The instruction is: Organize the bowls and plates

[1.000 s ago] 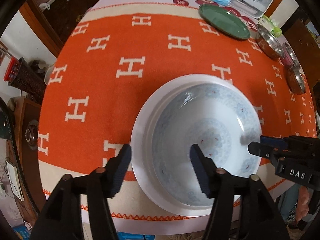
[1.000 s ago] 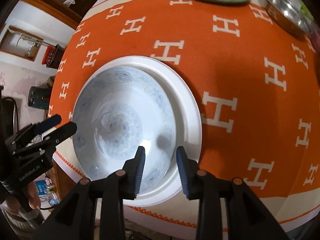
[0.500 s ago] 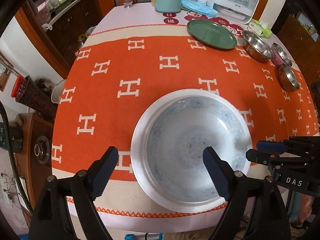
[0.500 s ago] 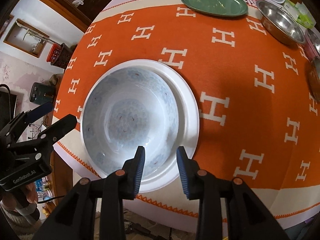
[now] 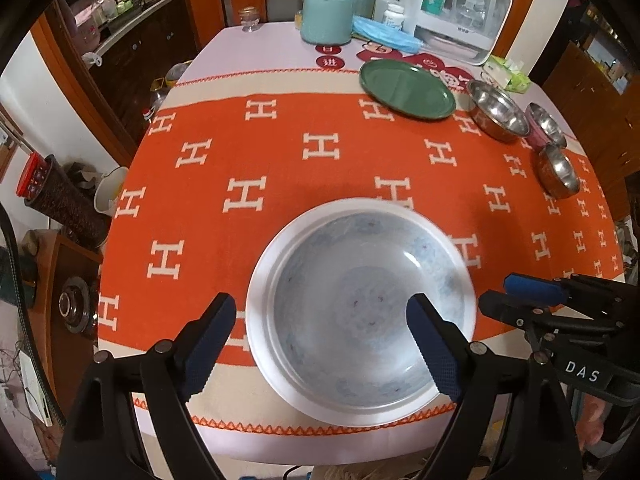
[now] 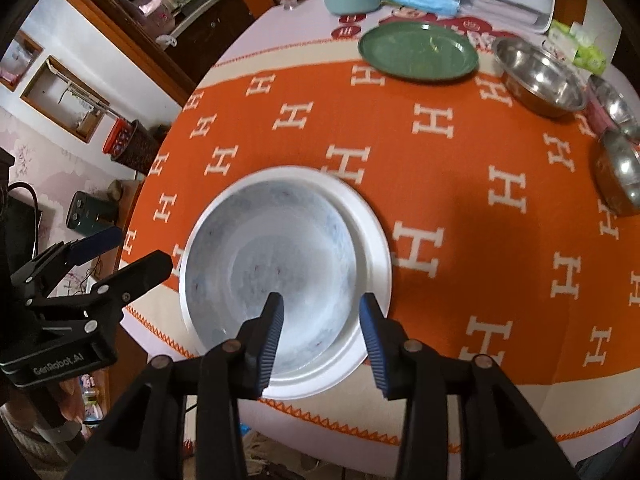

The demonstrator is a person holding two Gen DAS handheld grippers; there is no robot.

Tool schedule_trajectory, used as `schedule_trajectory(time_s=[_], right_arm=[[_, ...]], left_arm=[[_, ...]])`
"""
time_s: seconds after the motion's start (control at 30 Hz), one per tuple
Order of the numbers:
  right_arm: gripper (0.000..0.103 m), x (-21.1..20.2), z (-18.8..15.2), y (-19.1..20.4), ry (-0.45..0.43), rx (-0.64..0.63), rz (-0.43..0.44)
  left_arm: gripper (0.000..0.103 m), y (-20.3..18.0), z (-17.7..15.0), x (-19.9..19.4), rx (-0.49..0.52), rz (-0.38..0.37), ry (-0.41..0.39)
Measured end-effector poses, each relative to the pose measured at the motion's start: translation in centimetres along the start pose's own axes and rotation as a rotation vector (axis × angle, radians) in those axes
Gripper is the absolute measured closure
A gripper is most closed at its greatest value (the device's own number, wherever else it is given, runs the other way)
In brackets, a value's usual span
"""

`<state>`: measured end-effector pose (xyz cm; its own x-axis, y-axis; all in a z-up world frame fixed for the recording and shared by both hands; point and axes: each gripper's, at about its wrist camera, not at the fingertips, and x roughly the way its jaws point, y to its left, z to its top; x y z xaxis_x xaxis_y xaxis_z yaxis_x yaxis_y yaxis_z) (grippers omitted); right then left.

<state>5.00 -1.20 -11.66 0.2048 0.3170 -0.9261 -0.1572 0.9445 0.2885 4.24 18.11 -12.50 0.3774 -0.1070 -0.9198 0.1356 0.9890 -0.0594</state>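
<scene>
A white bowl with a faint blue pattern (image 5: 352, 280) (image 6: 272, 248) rests in a wider white plate (image 5: 258, 308) (image 6: 376, 256) near the table's front edge. My left gripper (image 5: 322, 320) (image 6: 132, 254) hovers above the stack's left side, open wide with nothing between its fingers. Over the right side my right gripper (image 6: 321, 304) (image 5: 508, 296) has its jaws opening, clear of the bowl's rim and holding nothing. A green plate (image 5: 406, 90) (image 6: 418, 51) lies at the back. Three steel bowls (image 5: 498, 114) (image 6: 540, 76) line the right side.
The orange cloth (image 5: 280, 168) with white H marks covers the table. A teal canister (image 5: 326, 16), a blue pack (image 5: 386, 34), a white appliance (image 5: 468, 12) and a tissue pack (image 5: 506, 72) stand along the back. The front table edge (image 5: 320, 432) runs just below the stack.
Both grippers have risen away from the bowl and plate. The left jaws spread from around the stack's rim to wide open. The right jaws, once astride the bowl's rim, have widened.
</scene>
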Motion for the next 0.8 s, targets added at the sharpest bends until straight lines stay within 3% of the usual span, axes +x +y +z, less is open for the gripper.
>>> schedule_trajectory(time_s=[0.37,0.53,0.8], right_arm=[[0.06,-4.1,2.6,-0.4,-0.122,-0.044,0.066],[0.06,-6.0,5.8,-1.7,-0.181,-0.059,-0.025],[0.06,-7.2,12.9,-7.0,-0.205,0.029,-0.055]], left_arm=[[0.017,-1.6,4.4,-2.5,0.072,0.002,-0.094],[0.017,-2.7,7.8,-3.2,0.116,-0.001,-0.136],[0.017,-4.6,15.8,-1.7,0.147,0.004,-0.155]])
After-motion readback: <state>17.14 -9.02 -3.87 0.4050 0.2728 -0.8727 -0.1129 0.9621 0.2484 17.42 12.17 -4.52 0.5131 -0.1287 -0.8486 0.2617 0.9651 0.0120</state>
